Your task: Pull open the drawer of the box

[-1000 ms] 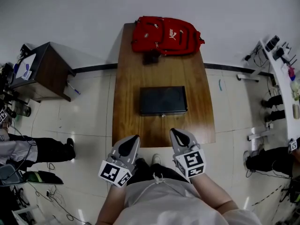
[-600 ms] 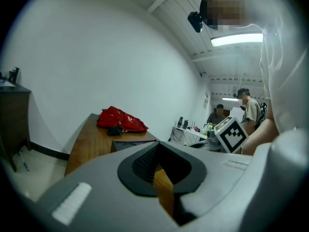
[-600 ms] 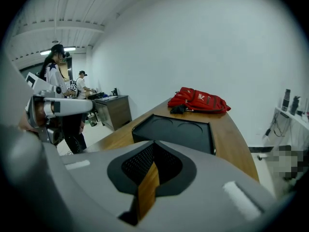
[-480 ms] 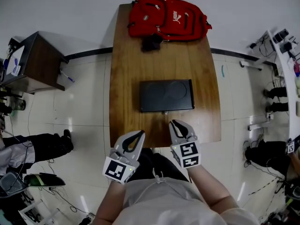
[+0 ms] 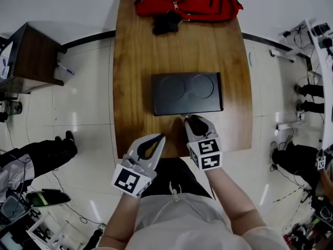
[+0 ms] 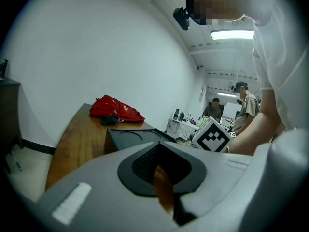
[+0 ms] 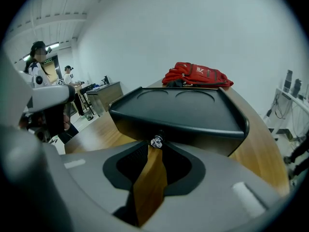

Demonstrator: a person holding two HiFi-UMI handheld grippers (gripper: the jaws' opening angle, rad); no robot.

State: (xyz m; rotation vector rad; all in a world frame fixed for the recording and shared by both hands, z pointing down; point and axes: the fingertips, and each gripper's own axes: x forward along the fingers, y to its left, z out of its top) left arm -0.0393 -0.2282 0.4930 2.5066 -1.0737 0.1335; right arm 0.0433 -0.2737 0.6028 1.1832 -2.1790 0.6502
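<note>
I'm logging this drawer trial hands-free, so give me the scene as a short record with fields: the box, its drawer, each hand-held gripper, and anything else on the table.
surface: wooden table
box: black box, mid-table, two round recesses on top
drawer: drawer front looks closed; small knob on it
right hand-held gripper: at the knob, jaws opening, knob at their tips, not clamped
left hand-held gripper: by the table's near edge, jaws together, empty
other: red backpack at the far end
</note>
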